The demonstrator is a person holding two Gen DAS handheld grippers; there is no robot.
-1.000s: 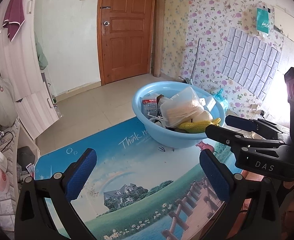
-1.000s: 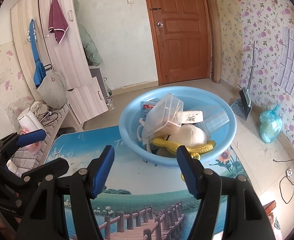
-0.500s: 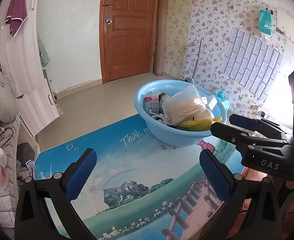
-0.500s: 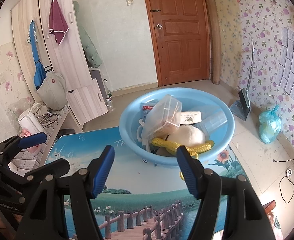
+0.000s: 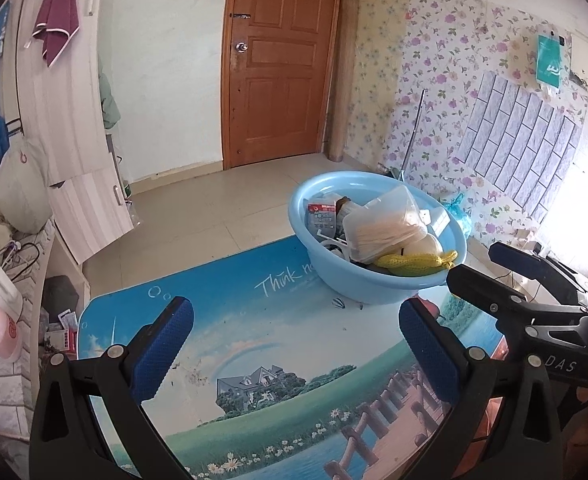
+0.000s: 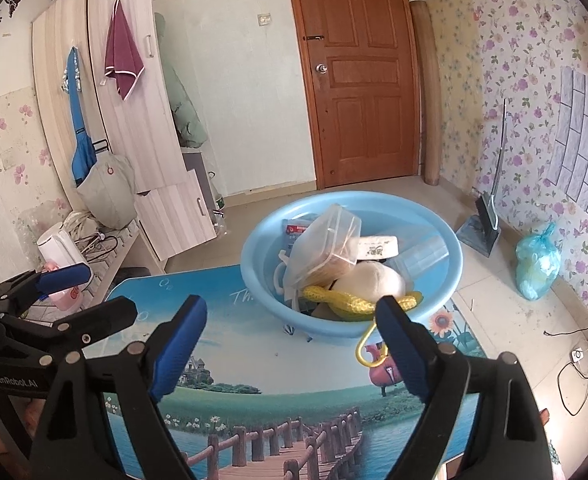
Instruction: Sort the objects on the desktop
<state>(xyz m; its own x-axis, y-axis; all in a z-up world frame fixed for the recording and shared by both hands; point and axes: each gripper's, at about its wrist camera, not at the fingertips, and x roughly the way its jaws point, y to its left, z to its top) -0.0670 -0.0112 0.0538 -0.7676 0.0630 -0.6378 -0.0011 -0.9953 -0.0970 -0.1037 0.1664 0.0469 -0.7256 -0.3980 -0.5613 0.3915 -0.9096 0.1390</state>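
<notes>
Blue plastic basin sits at the far edge of a table printed with a landscape, and everything is placed from it. Inside the basin lie a clear bag of something tan, a white round lump, a yellow knitted thing draped along the near rim, a red-and-white packet at the back and a clear lidded box on the right side. Just in front of the basin, on the table, lies a yellow hook joined to a small red toy. The right gripper hangs over the table near the front of the basin, fingers wide apart and holding nothing. The left gripper is over the table to the left of the basin and further from it, fingers also spread wide and empty. Beyond the basin stands a brown door, and on the floor to its right a dustpan and a blue bag
</notes>
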